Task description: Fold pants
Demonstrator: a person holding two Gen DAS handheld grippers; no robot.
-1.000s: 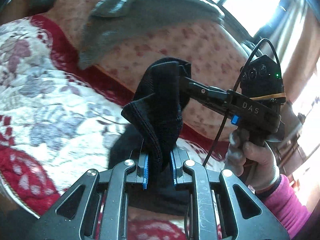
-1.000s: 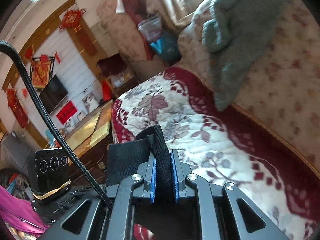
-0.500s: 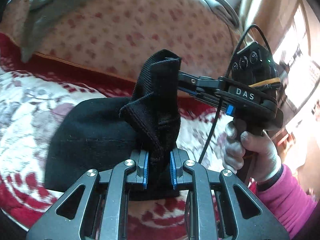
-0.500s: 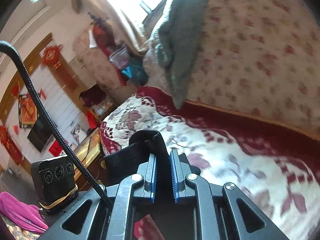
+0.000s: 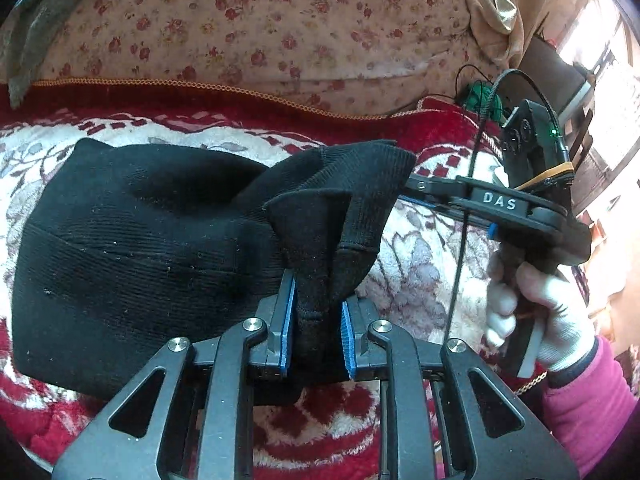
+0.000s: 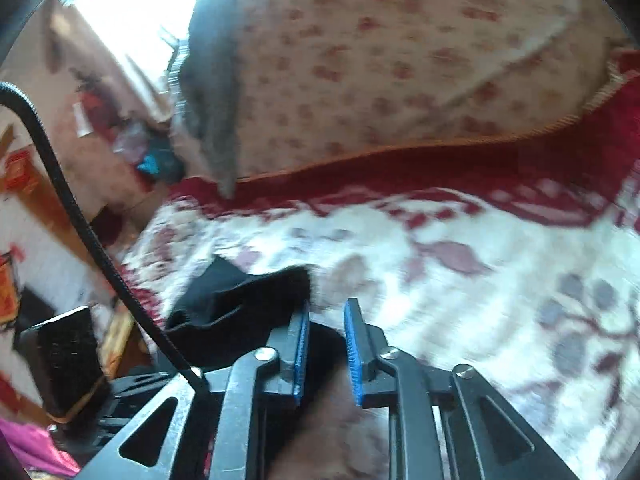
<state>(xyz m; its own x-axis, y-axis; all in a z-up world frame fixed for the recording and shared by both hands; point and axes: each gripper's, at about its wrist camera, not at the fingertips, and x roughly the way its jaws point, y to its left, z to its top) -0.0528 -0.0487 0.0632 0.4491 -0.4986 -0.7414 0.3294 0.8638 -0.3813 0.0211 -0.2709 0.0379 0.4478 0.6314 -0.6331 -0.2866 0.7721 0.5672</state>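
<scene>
The black knit pants lie folded on the red and white floral sofa cover. My left gripper is shut on a bunched edge of the pants at their right end. My right gripper is open, its blue pads apart, with the pants' black cloth lying just left of its left finger and no cloth between the pads. In the left wrist view the right gripper sits at the pants' right corner.
The sofa back with small red flowers rises behind. A grey garment hangs over it at the left. A gloved hand in a pink sleeve holds the right gripper. A cable crosses the right view.
Both grippers have come down and laid the pants' held end over onto the sofa. My right gripper has opened and let go of the cloth. The left stays shut on it.
</scene>
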